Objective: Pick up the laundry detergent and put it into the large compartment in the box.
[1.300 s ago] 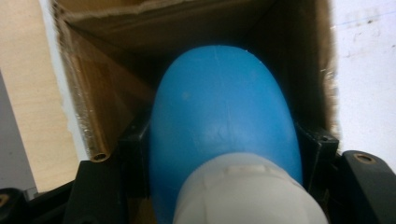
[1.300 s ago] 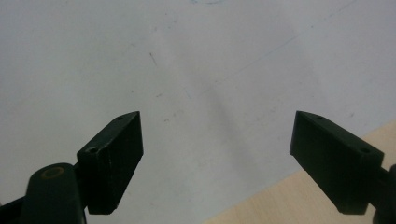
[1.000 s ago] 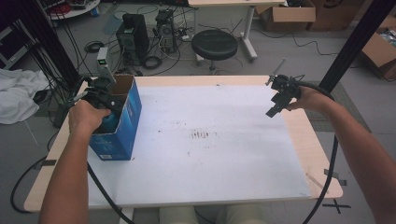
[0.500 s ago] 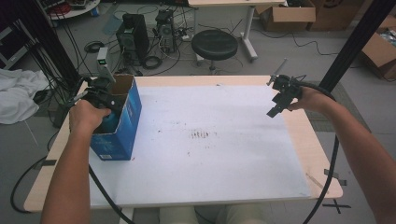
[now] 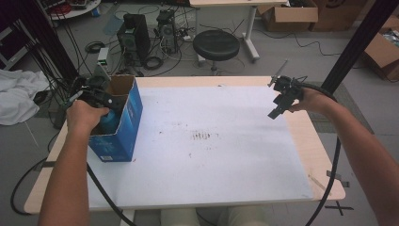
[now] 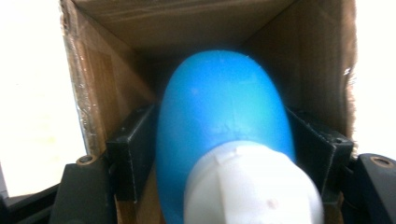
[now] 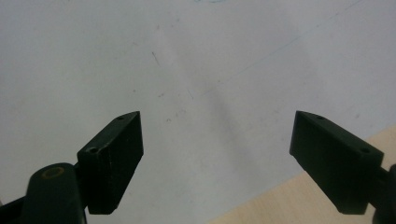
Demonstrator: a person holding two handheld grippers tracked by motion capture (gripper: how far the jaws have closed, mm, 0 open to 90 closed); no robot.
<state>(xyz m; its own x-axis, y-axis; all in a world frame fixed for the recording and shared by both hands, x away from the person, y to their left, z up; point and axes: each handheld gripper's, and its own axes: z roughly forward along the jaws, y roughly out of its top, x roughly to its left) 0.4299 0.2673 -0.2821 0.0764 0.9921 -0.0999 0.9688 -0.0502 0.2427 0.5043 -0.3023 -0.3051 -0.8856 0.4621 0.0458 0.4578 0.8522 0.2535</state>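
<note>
Insertion appeared nearly complete — the blue bottle (image 6: 224, 135) was clamped by the left hand-held gripper (image 5: 96, 96) inside the box (image 5: 123, 136); release remained. The right hand-held gripper (image 7: 233, 158) was held wide and empty above the desk (image 5: 226, 155).

A wooden table (image 5: 314, 151) carries a white sheet (image 5: 226, 174) over most of its top, with a small cluster of brown marks (image 5: 202, 136) near the sheet's middle. On the grey floor beyond the far edge stands a round black stool (image 5: 216, 44). Left of it are two dark computer towers (image 5: 134, 33), with coiled cables (image 5: 155, 61) just beside them. A white cloth (image 5: 16, 94) lies at far left. Open cardboard boxes (image 5: 289, 16) sit at the upper right, behind a slanted black post (image 5: 357, 42)
</note>
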